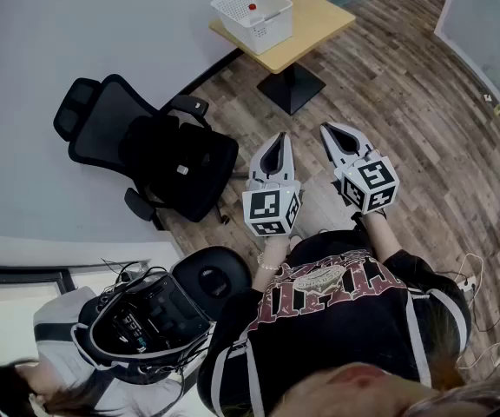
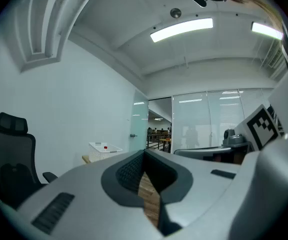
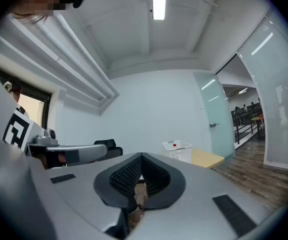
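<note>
We are holding the left gripper [image 1: 278,142] and right gripper [image 1: 330,131] side by side, each with jaws together and empty. The white latticed plastic basket [image 1: 267,33] is sitting well ahead of them on a light wooden table [image 1: 319,20].

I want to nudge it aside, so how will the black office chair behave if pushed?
The black office chair would probably roll easily: it seems to stand on casters on a smooth wooden floor. The seat may swivel instead of travelling straight. With that tall back, a push high up might tilt it.
</note>
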Available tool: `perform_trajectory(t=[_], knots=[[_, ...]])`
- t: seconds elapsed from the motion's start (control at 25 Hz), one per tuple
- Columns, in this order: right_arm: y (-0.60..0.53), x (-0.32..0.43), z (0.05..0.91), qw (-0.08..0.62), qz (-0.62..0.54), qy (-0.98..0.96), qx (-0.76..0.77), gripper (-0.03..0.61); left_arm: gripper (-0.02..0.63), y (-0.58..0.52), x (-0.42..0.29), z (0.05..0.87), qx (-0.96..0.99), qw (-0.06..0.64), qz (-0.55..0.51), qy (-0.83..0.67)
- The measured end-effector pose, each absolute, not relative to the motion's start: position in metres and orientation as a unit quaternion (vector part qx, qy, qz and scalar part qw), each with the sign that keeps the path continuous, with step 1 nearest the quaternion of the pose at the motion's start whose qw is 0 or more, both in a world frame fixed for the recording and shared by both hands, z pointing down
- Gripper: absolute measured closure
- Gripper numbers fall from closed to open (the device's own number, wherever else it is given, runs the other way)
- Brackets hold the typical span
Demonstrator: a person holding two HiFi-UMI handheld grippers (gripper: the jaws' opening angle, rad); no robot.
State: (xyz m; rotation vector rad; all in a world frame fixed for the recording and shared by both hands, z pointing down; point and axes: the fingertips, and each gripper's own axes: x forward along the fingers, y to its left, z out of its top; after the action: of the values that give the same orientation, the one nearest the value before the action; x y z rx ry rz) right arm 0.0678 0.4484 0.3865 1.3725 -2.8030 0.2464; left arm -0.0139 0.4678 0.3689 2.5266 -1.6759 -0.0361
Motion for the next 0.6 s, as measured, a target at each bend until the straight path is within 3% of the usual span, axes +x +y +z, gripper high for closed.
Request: perform_trajectory(t=[0.6], knots=[[0.442, 0.089, 0.390, 0.001, 0.087, -0.905, 0.417, 0.561, 0.568, 0.460, 0.016, 0.372, 0.826, 0.064, -0.018, -0.559]])
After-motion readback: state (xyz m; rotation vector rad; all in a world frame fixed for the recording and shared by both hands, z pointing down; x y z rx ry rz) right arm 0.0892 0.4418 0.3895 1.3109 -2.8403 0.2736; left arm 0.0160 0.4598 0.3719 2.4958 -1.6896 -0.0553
